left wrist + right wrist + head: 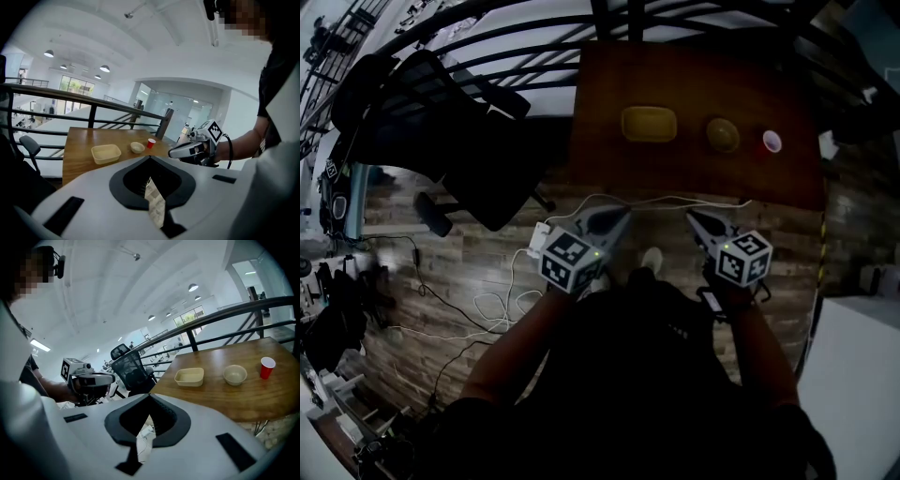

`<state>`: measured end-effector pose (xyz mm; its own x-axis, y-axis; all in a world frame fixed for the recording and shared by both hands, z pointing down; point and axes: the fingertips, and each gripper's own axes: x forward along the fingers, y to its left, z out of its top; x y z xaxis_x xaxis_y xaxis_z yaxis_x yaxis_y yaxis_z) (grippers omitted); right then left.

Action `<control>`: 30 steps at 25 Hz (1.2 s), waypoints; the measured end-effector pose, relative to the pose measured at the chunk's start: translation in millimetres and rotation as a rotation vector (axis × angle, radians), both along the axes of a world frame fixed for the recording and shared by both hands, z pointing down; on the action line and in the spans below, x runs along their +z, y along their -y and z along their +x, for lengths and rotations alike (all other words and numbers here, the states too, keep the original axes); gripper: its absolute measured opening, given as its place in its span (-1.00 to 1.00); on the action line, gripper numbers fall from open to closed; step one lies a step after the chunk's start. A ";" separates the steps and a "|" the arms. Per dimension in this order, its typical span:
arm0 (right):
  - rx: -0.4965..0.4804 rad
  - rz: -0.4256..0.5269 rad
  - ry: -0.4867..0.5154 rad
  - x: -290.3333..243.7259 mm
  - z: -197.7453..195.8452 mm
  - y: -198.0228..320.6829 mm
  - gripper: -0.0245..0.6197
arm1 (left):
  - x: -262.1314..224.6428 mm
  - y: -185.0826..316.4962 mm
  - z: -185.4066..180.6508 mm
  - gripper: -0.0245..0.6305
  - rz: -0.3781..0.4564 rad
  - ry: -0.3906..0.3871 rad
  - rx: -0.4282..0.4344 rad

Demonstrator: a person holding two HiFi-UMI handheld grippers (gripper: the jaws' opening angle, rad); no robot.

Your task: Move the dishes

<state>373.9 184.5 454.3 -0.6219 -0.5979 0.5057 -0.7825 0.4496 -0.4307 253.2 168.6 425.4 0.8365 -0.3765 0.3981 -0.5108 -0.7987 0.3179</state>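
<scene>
Two dishes are sitting on the table, ahead of left gripper and right gripper, well beyond their tips: cream rectangular dish, beige round bowl, then red cup. Both grippers are holding their jaws pressed together, empty.

Head view: steeply down from above, table ahead. Gripper views: lower, forward-facing, well short of it. Table shared.
</scene>
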 end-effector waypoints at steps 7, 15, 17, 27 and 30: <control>0.041 0.040 0.000 -16.6 -64.1 -54.8 -0.89 | -18.2 -49.7 -58.0 -0.95 0.030 -0.042 0.055; 0.052 0.087 0.004 -44.6 -127.5 -126.4 -0.89 | -43.9 -112.4 -99.5 -0.95 0.064 -0.089 0.107; 0.048 0.098 -0.003 -48.5 -136.0 -140.3 -0.89 | -44.5 -124.0 -102.4 -0.95 0.059 -0.096 0.116; 0.019 0.145 -0.032 -64.4 -151.5 -167.6 -0.89 | -58.0 -150.3 -100.0 -0.95 0.077 -0.114 0.138; 0.008 0.150 -0.028 -65.6 -160.0 -170.8 -0.89 | -57.3 -154.7 -106.0 -0.95 0.078 -0.113 0.136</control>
